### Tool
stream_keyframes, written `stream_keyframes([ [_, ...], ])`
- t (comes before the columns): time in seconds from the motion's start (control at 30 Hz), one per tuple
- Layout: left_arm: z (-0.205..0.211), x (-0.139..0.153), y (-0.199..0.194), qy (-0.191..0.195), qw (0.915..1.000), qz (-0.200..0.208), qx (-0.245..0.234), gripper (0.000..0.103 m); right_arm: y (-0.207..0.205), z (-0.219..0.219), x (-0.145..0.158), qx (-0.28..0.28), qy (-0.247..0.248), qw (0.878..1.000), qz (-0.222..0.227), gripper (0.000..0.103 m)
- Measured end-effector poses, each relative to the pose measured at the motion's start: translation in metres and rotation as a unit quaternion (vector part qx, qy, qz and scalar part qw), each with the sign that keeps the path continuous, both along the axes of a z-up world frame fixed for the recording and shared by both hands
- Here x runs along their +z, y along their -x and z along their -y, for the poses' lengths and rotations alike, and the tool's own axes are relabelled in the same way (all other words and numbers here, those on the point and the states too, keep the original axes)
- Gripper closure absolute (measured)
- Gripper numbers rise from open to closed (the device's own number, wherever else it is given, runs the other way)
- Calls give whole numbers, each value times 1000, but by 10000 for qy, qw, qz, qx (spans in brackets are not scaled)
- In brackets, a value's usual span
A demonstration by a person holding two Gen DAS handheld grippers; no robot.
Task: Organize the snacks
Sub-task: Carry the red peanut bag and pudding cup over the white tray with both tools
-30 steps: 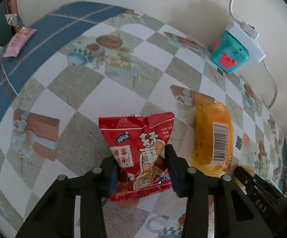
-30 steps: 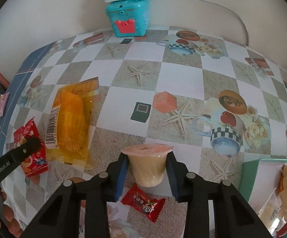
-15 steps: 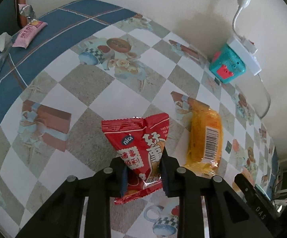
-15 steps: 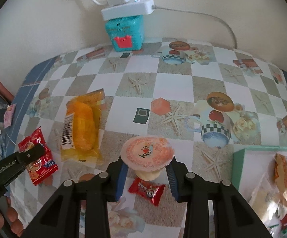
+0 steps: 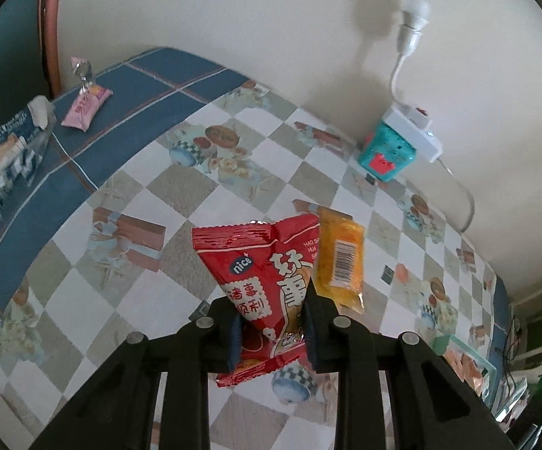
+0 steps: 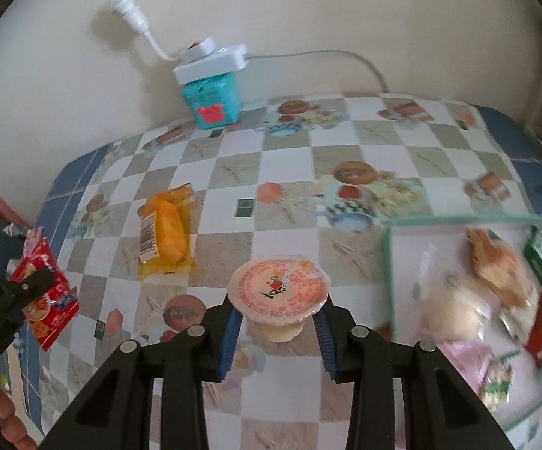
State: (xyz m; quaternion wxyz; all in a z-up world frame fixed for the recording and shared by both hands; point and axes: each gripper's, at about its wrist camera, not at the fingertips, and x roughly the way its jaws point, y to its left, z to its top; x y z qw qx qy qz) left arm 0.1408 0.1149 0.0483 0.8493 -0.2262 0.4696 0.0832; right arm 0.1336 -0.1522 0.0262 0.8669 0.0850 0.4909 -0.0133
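Observation:
My left gripper (image 5: 271,322) is shut on a red snack packet (image 5: 263,273) and holds it above the checked tablecloth; it also shows at the left of the right wrist view (image 6: 45,300). My right gripper (image 6: 276,322) is shut on a jelly cup (image 6: 278,292) with an orange foil lid, lifted above the table. A yellow wrapped cake (image 6: 164,236) lies flat on the table, also seen in the left wrist view (image 5: 340,258). A green-rimmed tray (image 6: 387,262) with several snacks stands at the right, blurred.
A teal box (image 6: 214,101) with a white power strip (image 6: 210,62) on top stands against the back wall. A pink packet (image 5: 85,107) and a blue-white bag (image 5: 12,150) lie on the blue border at the far left.
Both grippers have risen with their loads. The left one shut on the red packet and lifted it. The right one moved toward the tray; the small red candy is out of view.

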Motion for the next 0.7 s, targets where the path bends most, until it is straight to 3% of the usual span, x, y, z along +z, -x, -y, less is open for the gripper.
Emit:
stream_keyframes([
  [0.43,46,34,8,-358,9977,315,-474,75,46,50,24,-821,194,9962,195,64],
  [0.7,76,42,6,-307,9959,390,-753,75,57,105,35,-1355,192,9900,338,64],
])
